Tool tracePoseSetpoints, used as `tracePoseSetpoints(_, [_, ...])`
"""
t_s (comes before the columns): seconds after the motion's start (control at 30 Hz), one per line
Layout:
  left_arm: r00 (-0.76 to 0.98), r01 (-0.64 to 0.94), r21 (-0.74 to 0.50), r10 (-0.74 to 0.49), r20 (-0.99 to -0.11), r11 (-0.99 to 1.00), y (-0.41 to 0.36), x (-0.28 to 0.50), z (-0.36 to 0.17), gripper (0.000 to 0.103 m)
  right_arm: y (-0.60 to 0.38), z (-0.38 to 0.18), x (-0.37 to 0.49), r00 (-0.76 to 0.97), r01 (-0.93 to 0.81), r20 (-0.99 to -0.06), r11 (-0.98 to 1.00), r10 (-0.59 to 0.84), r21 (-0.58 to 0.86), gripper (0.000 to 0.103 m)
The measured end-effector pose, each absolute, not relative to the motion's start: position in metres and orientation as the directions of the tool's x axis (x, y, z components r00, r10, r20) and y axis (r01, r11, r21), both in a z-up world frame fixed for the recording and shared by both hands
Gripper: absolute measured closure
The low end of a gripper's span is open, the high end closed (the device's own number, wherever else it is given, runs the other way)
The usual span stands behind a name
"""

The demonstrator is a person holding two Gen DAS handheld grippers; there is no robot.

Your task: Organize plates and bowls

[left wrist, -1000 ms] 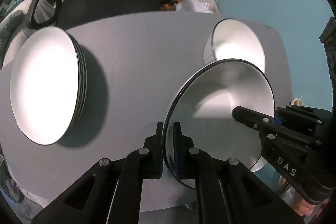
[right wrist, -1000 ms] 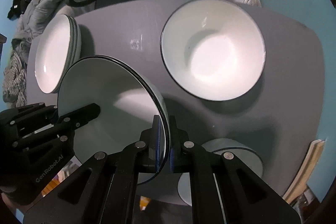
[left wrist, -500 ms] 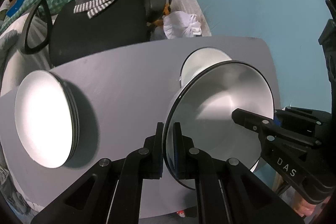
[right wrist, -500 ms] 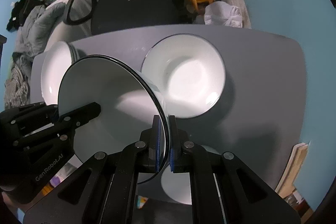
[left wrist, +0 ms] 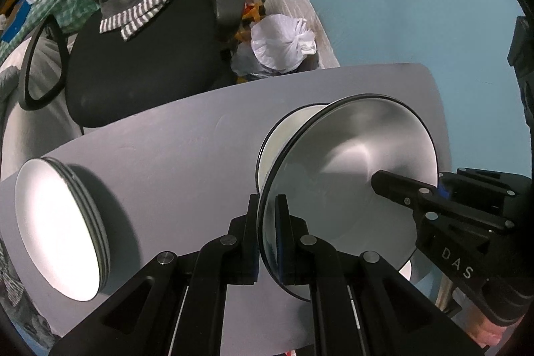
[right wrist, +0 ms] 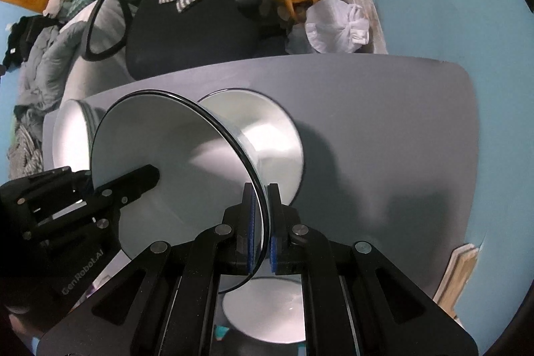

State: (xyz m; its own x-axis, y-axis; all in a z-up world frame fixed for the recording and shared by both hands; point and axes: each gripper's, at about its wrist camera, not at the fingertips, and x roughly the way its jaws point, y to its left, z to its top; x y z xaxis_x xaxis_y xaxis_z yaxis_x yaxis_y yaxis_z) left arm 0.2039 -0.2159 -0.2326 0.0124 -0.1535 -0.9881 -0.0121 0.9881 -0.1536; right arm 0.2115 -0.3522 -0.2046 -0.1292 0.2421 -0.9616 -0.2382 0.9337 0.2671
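Between the two grippers hangs a dark-rimmed bowl [left wrist: 350, 189], carried above the grey table [left wrist: 187, 155]. Left gripper [left wrist: 267, 236] is clamped on the near rim at one side; right gripper [right wrist: 263, 222] is clamped on the opposite rim, each with jaws nearly shut on the thin edge. Neither hand is nearer; the load is shared across the bowl's width.

Directly beyond and beneath the carried bowl sits a second bowl [right wrist: 267, 135] on the table, partly hidden by it. The carried bowl appears largely over this one, which I judge to be the nesting target.

Farther off, well apart toward the left side, rests a stack of plates [left wrist: 60, 229]. Another white dish [right wrist: 267, 312] shows nearest, below the right gripper.
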Motion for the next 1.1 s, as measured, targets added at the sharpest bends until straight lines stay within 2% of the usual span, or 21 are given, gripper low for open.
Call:
tracePoseSetpoints(0.87, [-0.024, 0.006, -0.12, -0.12, -0.992, 0.993, -0.222, 0.216, -0.253, 0.095, -0.358, -0.225, 0.227, -0.179, -0.22, -0.955, 0.936, 0.238, 0.275, 0.096])
tracePoseSetpoints(1.1, [-0.03, -0.005, -0.126, -0.126, -0.992, 0.992, -0.22, 0.218, -0.252, 0.092, -0.358, -0.223, 0.228, -0.188, -0.197, -0.956, 0.945, 0.225, 0.261, 0.091])
